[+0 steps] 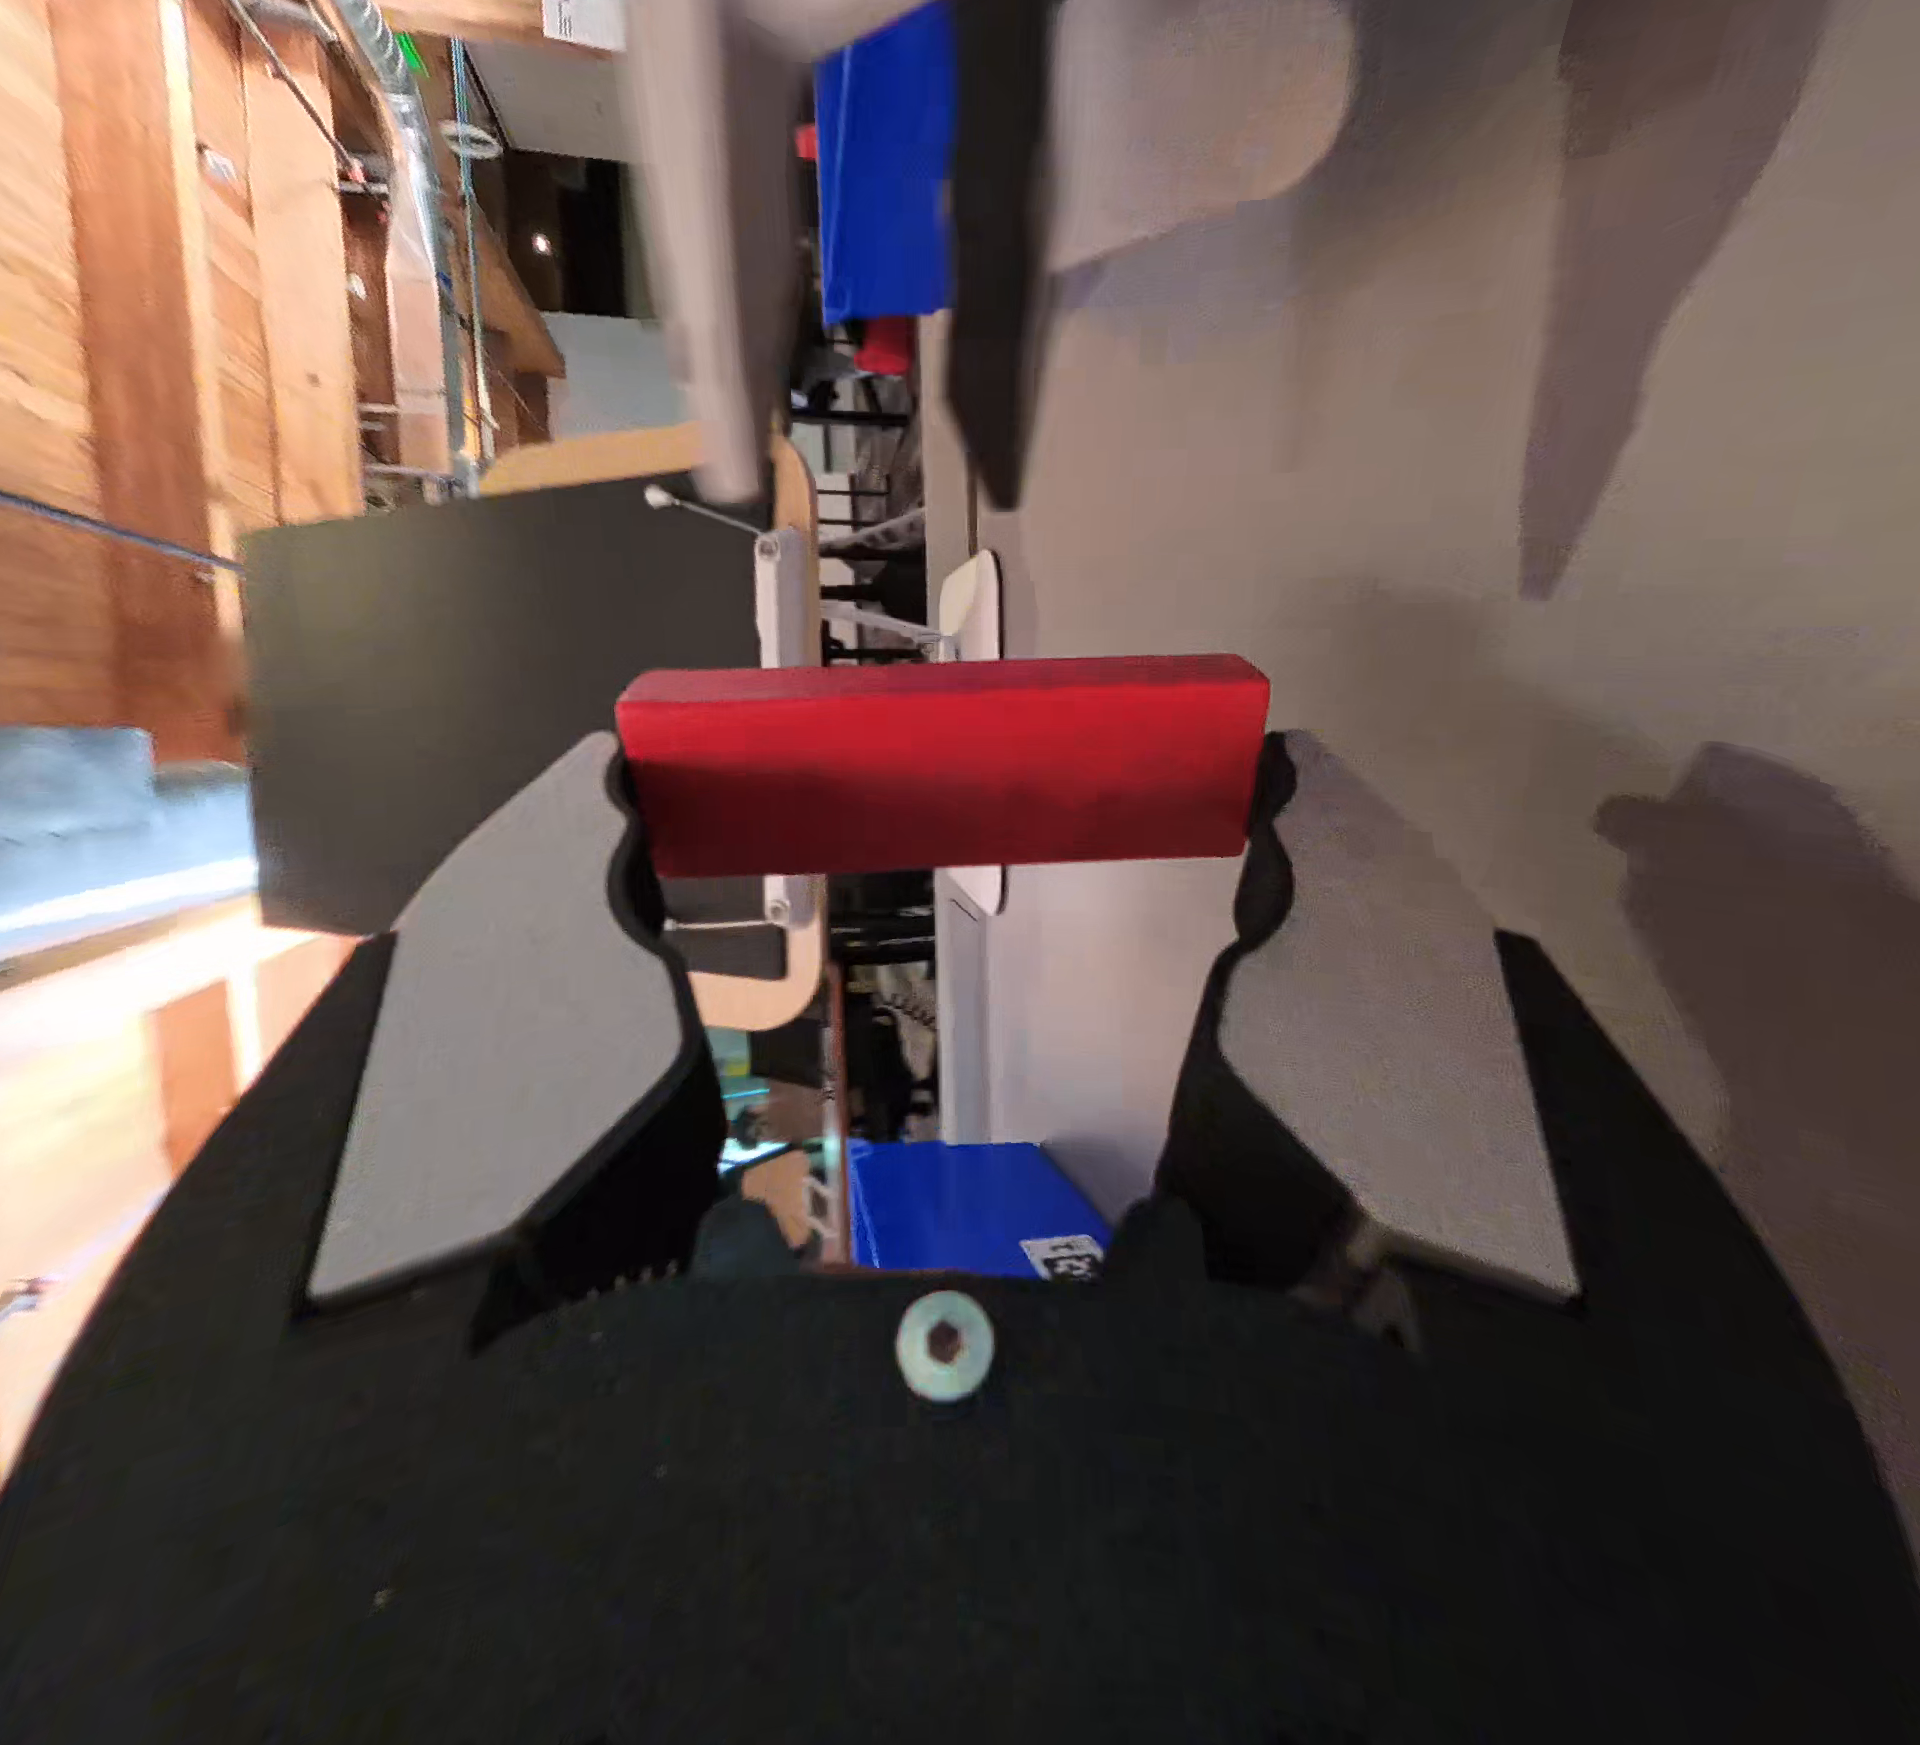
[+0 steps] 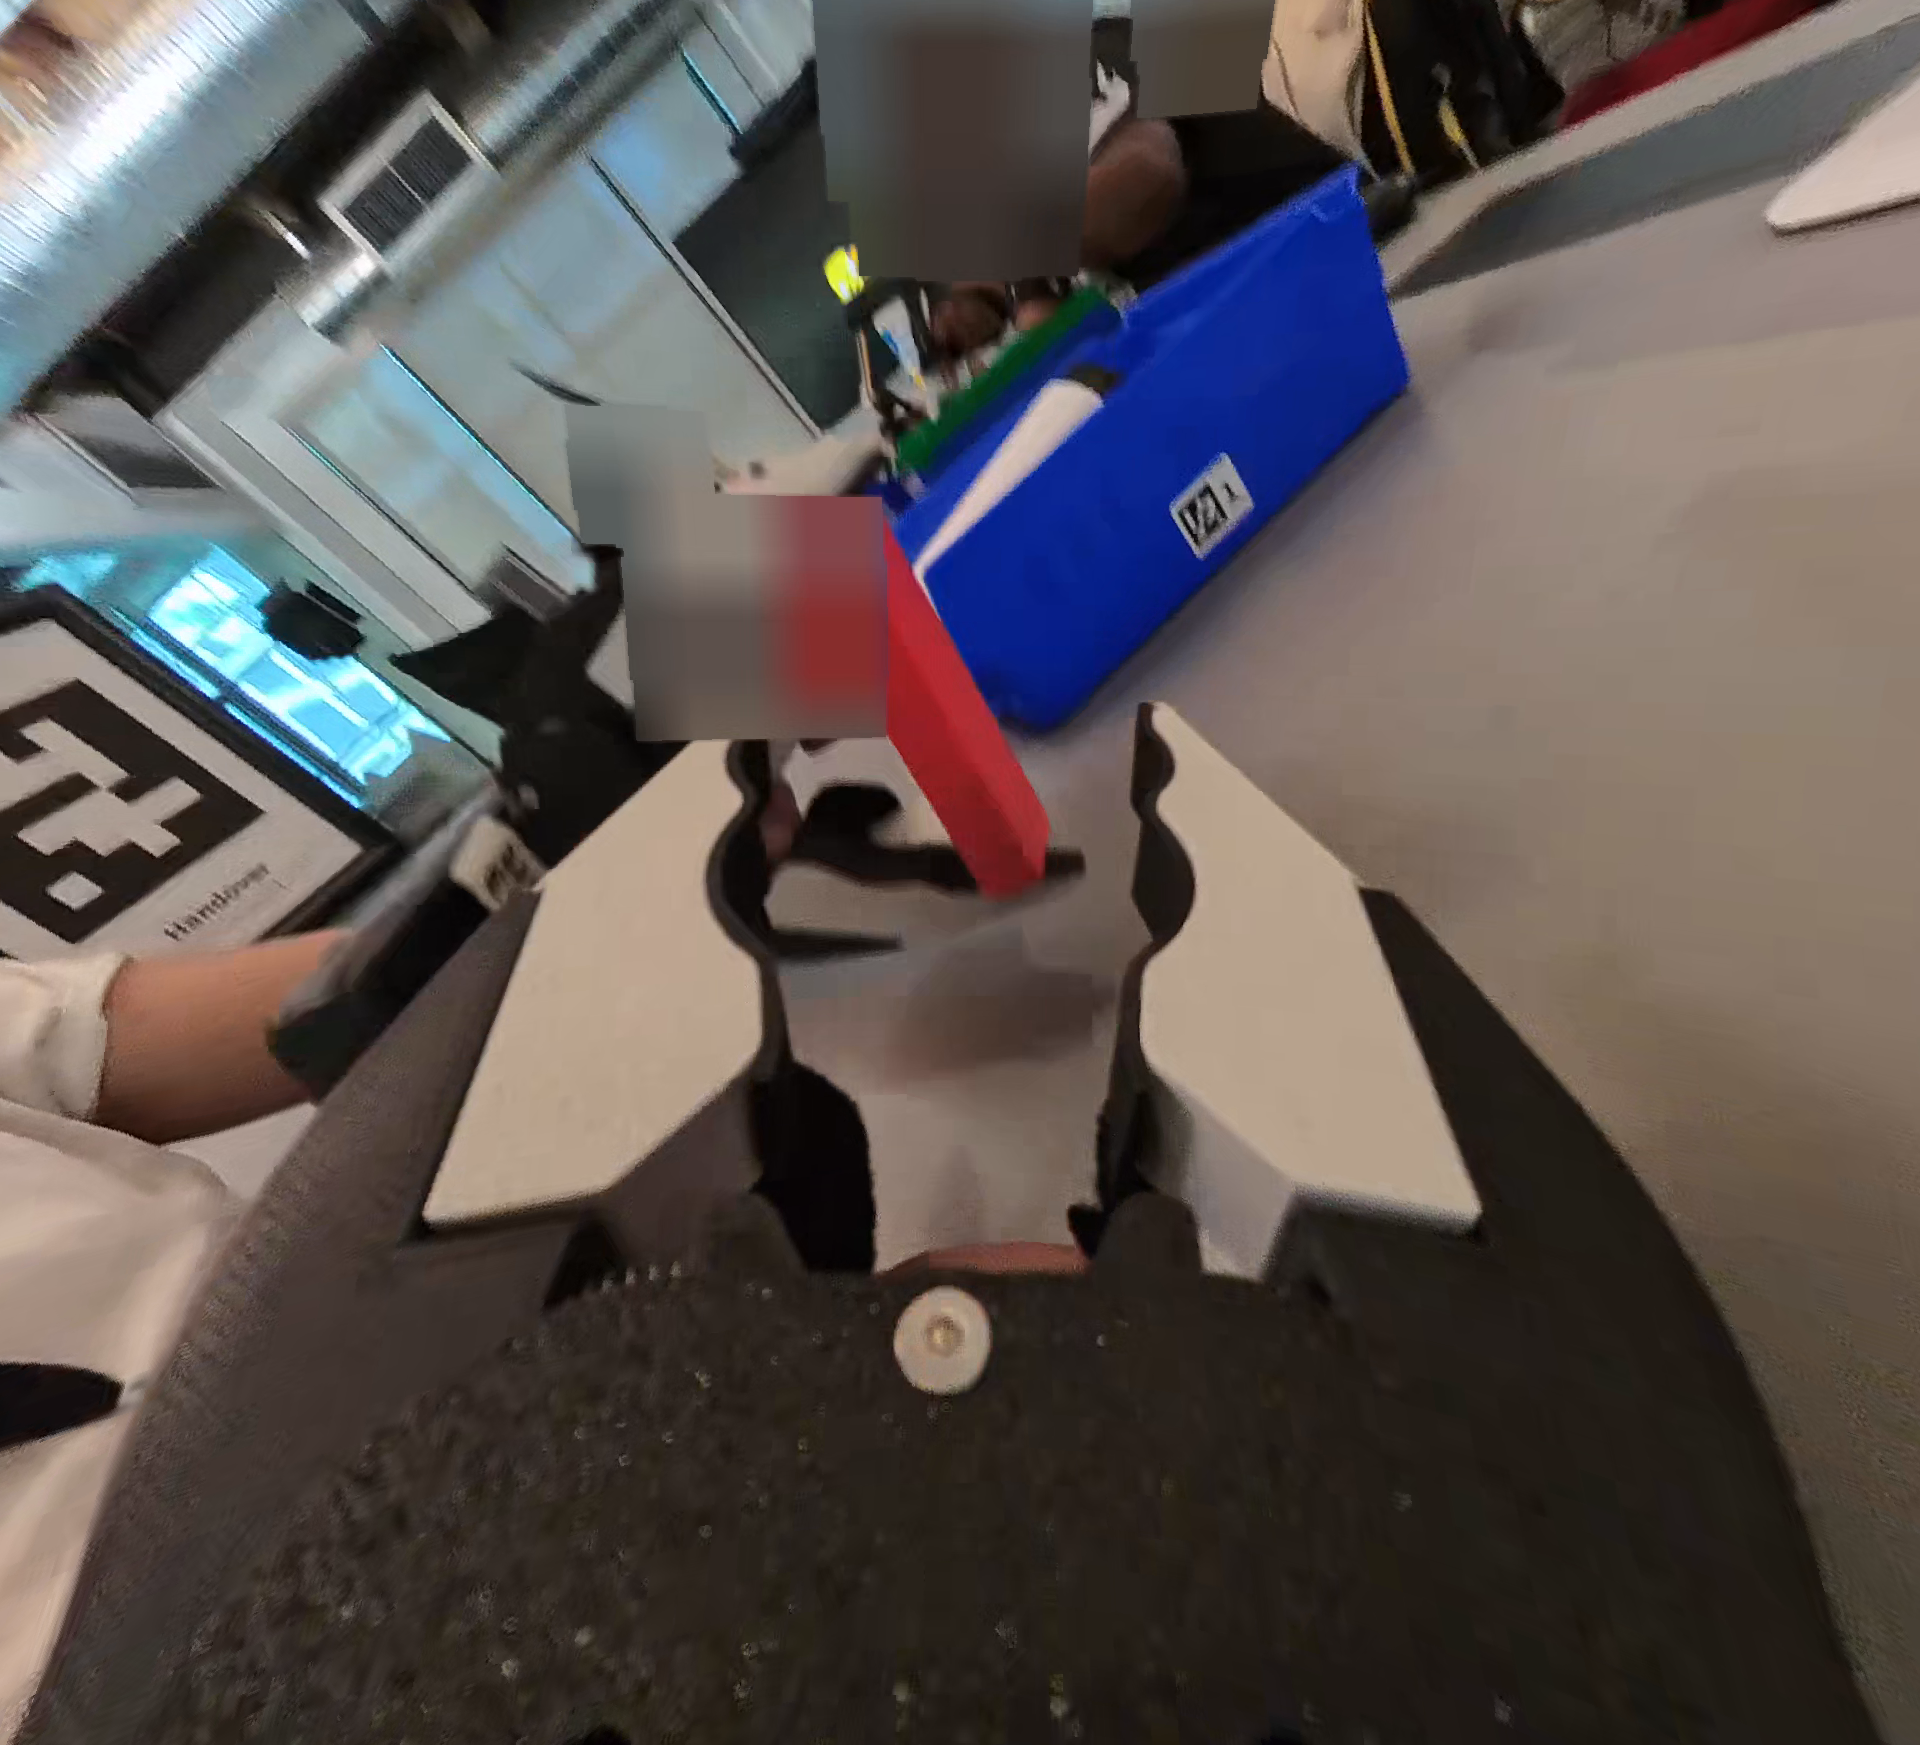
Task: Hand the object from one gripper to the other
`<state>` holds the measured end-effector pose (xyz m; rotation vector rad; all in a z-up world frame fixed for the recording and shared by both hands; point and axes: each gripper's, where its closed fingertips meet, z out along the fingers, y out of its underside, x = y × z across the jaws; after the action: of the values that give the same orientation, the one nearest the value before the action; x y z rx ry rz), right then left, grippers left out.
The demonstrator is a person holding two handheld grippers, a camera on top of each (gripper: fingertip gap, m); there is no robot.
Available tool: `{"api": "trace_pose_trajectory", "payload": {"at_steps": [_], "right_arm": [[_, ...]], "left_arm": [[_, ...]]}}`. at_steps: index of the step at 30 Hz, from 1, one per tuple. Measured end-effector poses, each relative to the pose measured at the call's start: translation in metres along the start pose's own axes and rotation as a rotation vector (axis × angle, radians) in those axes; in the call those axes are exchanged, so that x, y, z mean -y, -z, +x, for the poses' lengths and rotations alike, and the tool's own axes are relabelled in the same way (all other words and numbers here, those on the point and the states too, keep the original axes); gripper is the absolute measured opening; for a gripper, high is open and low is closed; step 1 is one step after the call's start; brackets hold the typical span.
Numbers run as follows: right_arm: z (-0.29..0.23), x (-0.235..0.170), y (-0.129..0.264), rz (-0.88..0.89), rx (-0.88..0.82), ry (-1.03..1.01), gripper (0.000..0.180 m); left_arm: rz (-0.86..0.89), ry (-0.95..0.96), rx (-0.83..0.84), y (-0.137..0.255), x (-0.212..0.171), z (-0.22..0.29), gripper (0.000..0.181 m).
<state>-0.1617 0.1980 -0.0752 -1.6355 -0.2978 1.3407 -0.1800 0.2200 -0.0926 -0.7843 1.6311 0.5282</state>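
One gripper has the object so far: the left gripper (image 1: 943, 786) is clamped on the two ends of the red block (image 1: 940, 765) and holds it up in the air above the grey table (image 1: 1351, 469). The right gripper (image 2: 940, 828) stands with its jaws apart and empty, near the block but apart from it. By this, the first half looks done, and the right gripper must yet close on the block before the left one lets go.
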Motion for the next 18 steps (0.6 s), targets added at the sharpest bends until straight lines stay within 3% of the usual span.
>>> {"api": "trace_pose_trajectory", "payload": {"at_steps": [9, 11, 18], "right_arm": [[-0.014, -0.010, -0.012, -0.033, -0.106, 0.339, 0.042], [-0.008, -0.013, -0.013, -0.058, -0.163, 0.383, 0.017], [-0.008, -0.015, -0.013, -0.090, -0.178, 0.447, 0.015]], "left_arm": [[-0.049, -0.020, -0.066, -0.002, 0.019, 0.018, 0.108], [-0.052, -0.022, -0.050, -0.002, 0.021, 0.017, 0.108], [-0.058, 0.017, -0.036, -0.002, 0.021, 0.017, 0.108]]}}
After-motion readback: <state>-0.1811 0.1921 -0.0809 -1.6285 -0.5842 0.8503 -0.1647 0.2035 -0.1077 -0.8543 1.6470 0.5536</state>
